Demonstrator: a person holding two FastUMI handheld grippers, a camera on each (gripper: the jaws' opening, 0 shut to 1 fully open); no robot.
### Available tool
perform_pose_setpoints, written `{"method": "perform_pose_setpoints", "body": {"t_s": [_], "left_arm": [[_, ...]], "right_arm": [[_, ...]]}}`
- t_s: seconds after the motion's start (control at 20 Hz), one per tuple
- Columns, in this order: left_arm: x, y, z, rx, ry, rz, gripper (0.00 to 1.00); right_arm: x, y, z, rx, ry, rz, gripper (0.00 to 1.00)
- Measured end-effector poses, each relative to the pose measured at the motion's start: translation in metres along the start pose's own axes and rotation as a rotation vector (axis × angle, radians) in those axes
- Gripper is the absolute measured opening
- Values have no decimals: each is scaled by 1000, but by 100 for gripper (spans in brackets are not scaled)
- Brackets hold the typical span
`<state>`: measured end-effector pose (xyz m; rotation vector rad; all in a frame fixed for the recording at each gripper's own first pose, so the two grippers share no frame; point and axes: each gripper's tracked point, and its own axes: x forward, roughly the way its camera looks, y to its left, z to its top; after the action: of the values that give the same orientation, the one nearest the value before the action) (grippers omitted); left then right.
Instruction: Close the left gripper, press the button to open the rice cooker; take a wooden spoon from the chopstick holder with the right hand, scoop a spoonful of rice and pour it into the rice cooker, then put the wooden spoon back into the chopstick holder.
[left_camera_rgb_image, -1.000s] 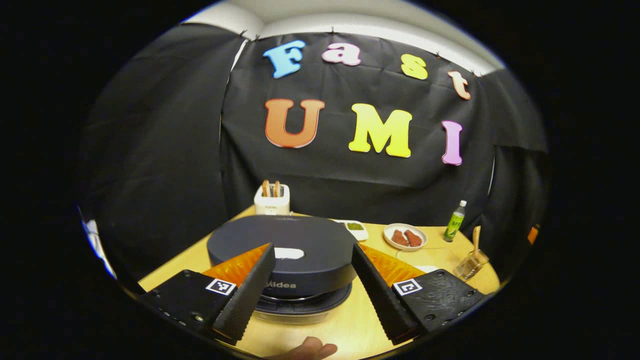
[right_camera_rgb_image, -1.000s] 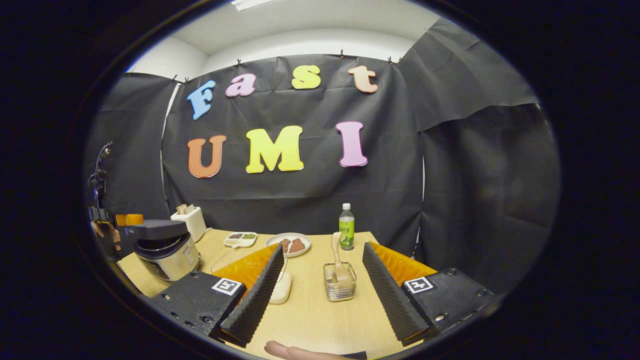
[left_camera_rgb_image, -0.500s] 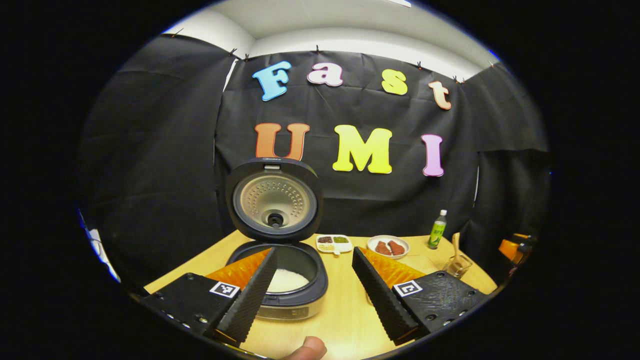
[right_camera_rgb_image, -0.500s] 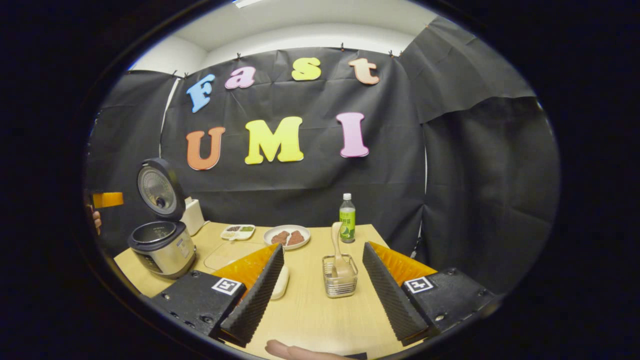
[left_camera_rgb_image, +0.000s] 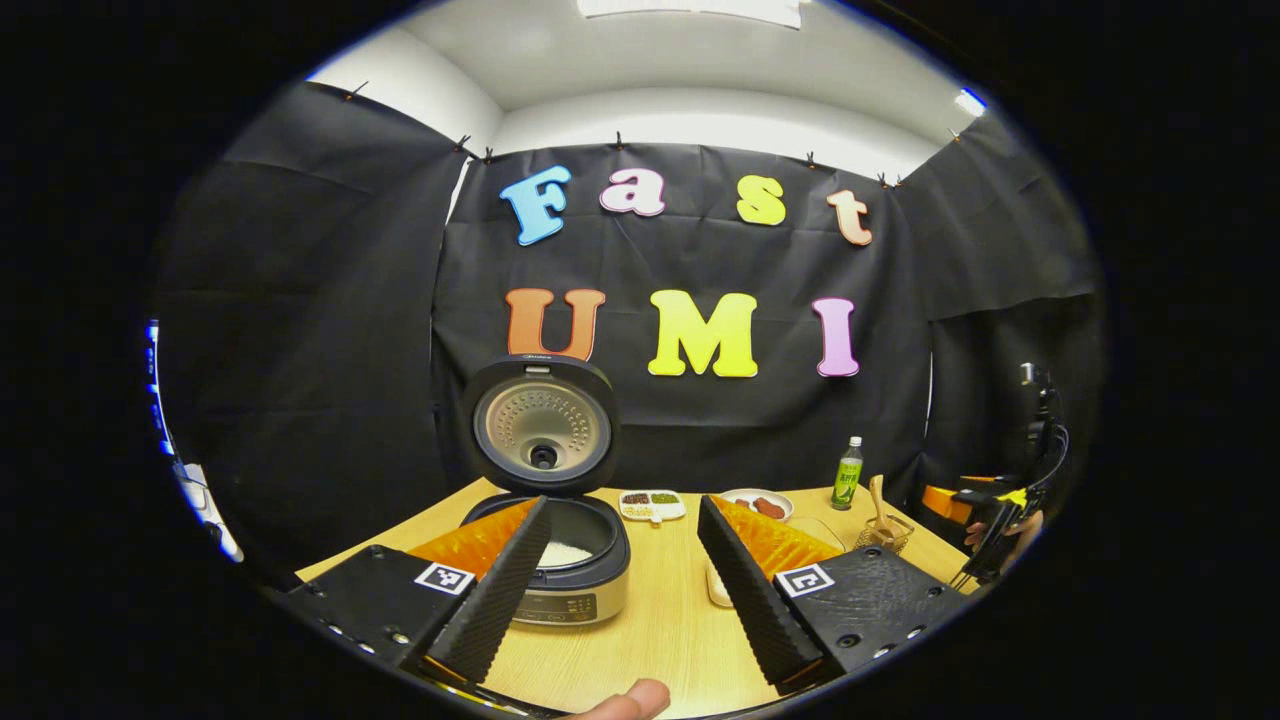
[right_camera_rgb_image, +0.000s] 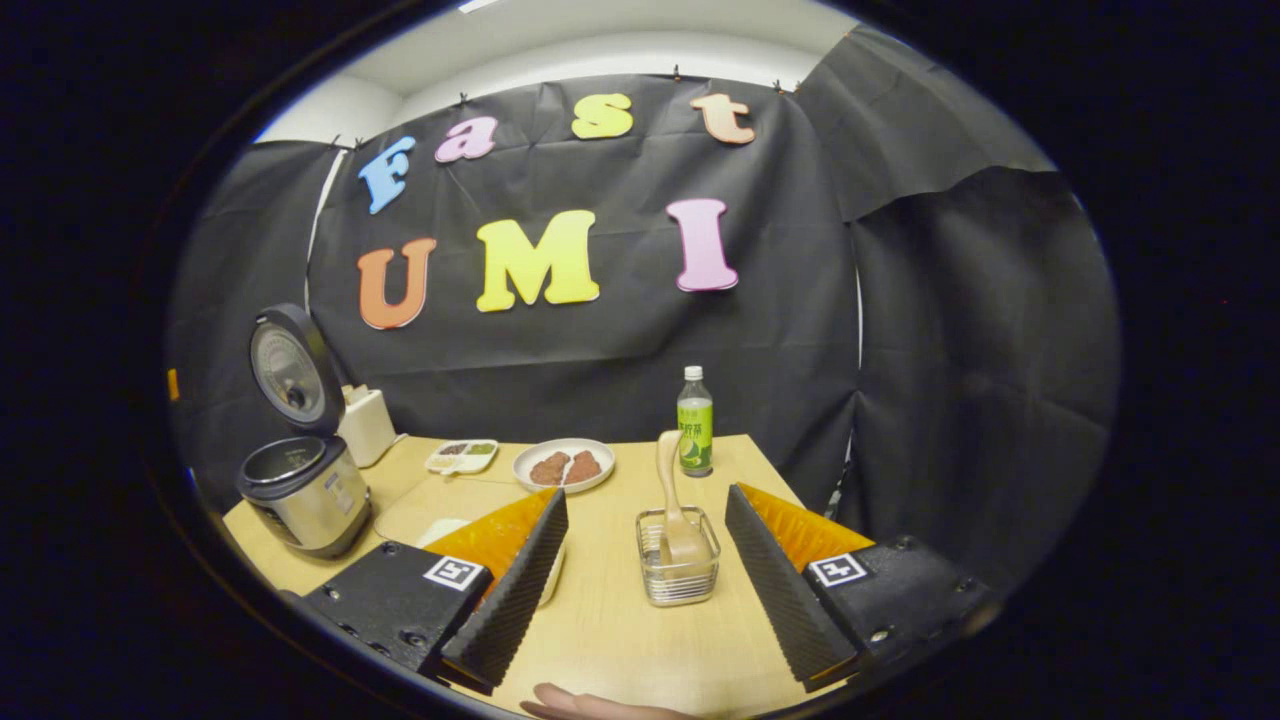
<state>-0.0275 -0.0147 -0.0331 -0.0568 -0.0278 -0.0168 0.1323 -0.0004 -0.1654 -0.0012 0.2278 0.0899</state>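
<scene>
The rice cooker (left_camera_rgb_image: 552, 560) stands at the left of the table (left_camera_rgb_image: 660, 640) with its lid (left_camera_rgb_image: 541, 424) upright and white rice showing in the pot, so the button step looks done, and the left gripper (left_camera_rgb_image: 620, 590) hangs in front of it, fingers apart and empty. To the right, the right gripper (right_camera_rgb_image: 650, 590) faces the chopstick holder (right_camera_rgb_image: 680, 572), fingers spread either side, likely lining up on the pale wooden spoon (right_camera_rgb_image: 672, 500) standing handle-up in that wire basket.
</scene>
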Motion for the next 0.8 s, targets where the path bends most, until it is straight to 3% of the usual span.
{"method": "perform_pose_setpoints", "body": {"t_s": [0.4, 0.6, 0.8], "left_arm": [[-24, -12, -7, 29, -58, 7, 94], [-26, -23, -13, 12, -65, -30, 94], [-23, -26, -24, 3, -46, -45, 94]], "right_arm": [[87, -9, -30, -46, 84, 22, 100], [128, -12, -45, -59, 171, 22, 99], [162, -11, -55, 24, 237, 53, 100]]}}
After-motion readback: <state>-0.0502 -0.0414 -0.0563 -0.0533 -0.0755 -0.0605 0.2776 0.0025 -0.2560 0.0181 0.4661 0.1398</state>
